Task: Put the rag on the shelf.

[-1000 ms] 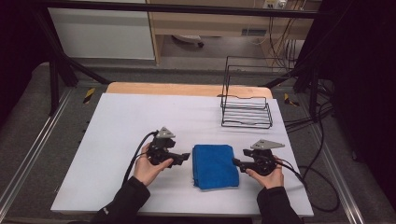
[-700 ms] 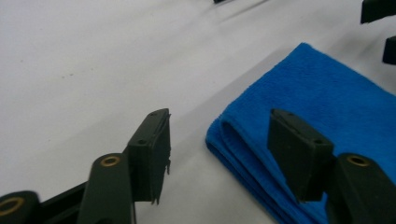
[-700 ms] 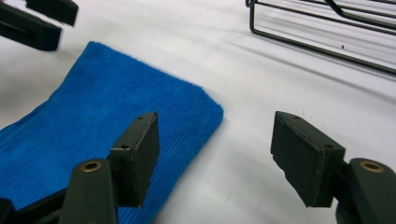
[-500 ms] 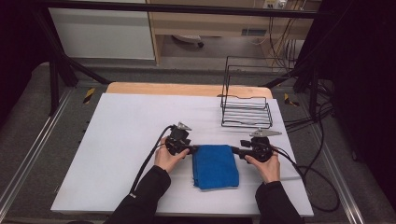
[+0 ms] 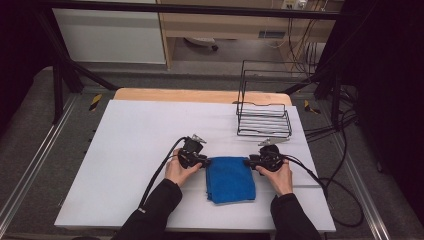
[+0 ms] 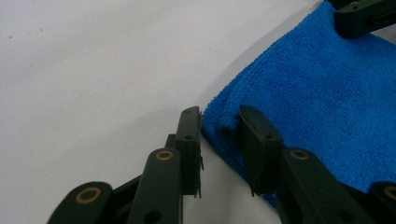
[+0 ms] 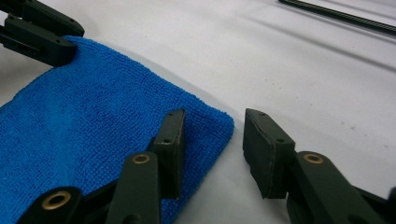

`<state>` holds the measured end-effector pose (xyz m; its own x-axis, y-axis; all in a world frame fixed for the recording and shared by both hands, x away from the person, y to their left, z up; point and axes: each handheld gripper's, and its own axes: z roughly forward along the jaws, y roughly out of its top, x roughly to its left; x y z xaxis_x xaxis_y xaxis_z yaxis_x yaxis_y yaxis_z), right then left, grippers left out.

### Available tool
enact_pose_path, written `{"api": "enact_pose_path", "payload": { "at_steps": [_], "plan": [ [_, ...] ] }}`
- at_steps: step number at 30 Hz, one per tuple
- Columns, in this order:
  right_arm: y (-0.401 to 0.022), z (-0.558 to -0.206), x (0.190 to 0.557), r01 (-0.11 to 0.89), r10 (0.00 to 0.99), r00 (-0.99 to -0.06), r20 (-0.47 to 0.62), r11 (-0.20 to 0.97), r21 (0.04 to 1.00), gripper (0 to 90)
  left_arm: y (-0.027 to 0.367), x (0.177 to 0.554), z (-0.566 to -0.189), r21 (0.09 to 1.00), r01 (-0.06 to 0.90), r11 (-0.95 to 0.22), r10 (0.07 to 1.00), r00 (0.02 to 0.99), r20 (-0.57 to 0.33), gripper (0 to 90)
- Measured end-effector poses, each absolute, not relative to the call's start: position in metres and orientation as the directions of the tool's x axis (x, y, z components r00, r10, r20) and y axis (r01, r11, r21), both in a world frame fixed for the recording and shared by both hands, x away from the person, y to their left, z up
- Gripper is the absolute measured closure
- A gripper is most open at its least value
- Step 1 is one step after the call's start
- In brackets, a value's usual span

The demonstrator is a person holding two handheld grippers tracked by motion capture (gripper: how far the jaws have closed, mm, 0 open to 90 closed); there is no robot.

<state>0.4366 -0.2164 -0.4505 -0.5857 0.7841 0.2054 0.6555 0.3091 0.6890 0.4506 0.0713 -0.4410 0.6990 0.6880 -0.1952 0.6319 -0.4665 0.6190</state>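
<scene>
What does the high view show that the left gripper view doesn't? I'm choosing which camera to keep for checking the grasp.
High view alone: the black wire rack at the table's far right, the person's hands and dark sleeves, and the whole folded blue terry cloth with a gripper at each far corner.

Left gripper view alone: the left gripper jaws have just been closing around the cloth's corner, a small gap still visible at each pad.

Both: the blue cloth, the white table, and the right gripper at the other corner.
</scene>
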Motion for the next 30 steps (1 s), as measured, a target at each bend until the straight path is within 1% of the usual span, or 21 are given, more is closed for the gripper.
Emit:
{"api": "enact_pose_path", "payload": {
  "at_steps": [2, 4, 5, 6, 7, 8, 10, 12, 17, 22, 24, 26, 30],
  "plan": [
    [-0.216, -0.451, 0.437, 0.655, 0.781, -0.589, 0.206, 0.313, 0.688, 63.4, 0.071, 0.451, -0.441, 0.619, 0.631, -0.468, 0.688, 0.699, -0.194, 71.0],
    [-0.216, -0.451, 0.437, 0.656, 0.776, -0.593, 0.214, 0.312, 0.687, 67.8, 0.071, 0.451, -0.441, 0.616, 0.637, -0.463, 0.690, 0.695, -0.201, 72.3],
    [-0.215, -0.451, 0.438, 0.655, 0.774, -0.596, 0.215, 0.314, 0.687, 69.3, 0.071, 0.451, -0.441, 0.614, 0.641, -0.461, 0.687, 0.695, -0.211, 74.2],
    [-0.215, -0.451, 0.438, 0.657, 0.773, -0.596, 0.217, 0.314, 0.685, 72.0, 0.071, 0.451, -0.442, 0.610, 0.646, -0.459, 0.682, 0.696, -0.224, 78.3],
    [-0.215, -0.451, 0.439, 0.663, 0.768, -0.597, 0.231, 0.311, 0.681, 76.6, 0.070, 0.451, -0.441, 0.610, 0.645, -0.461, 0.683, 0.697, -0.221, 81.5],
    [-0.215, -0.451, 0.439, 0.663, 0.768, -0.597, 0.231, 0.311, 0.681, 76.6, 0.069, 0.451, -0.442, 0.613, 0.641, -0.462, 0.681, 0.699, -0.218, 81.5],
    [-0.215, -0.451, 0.439, 0.671, 0.766, -0.594, 0.245, 0.304, 0.676, 82.5, 0.069, 0.450, -0.441, 0.616, 0.637, -0.464, 0.681, 0.701, -0.212, 82.8],
    [-0.215, -0.450, 0.439, 0.680, 0.770, -0.584, 0.257, 0.292, 0.672, 85.6, 0.068, 0.448, -0.441, 0.619, 0.634, -0.463, 0.686, 0.699, -0.203, 84.0],
    [-0.218, -0.445, 0.436, 0.671, 0.769, -0.586, 0.256, 0.282, 0.686, 87.4, 0.069, 0.443, -0.440, 0.652, 0.615, -0.443, 0.689, 0.699, -0.191, 85.3],
    [-0.222, -0.435, 0.428, 0.650, 0.764, -0.588, 0.268, 0.248, 0.718, 87.6, 0.074, 0.436, -0.431, 0.696, 0.594, -0.403, 0.679, 0.704, -0.207, 85.5],
    [-0.224, -0.428, 0.423, 0.627, 0.763, -0.595, 0.250, 0.246, 0.739, 87.6, 0.074, 0.432, -0.426, 0.712, 0.584, -0.390, 0.676, 0.707, -0.210, 85.4],
    [-0.224, -0.425, 0.421, 0.616, 0.764, -0.597, 0.243, 0.243, 0.749, 87.6, 0.075, 0.429, -0.422, 0.725, 0.568, -0.390, 0.676, 0.711, -0.194, 85.5],
    [-0.224, -0.416, 0.416, 0.583, 0.762, -0.606, 0.228, 0.231, 0.779, 87.6, 0.079, 0.424, -0.414, 0.752, 0.555, -0.355, 0.678, 0.707, -0.202, 85.5]
  ]
}}
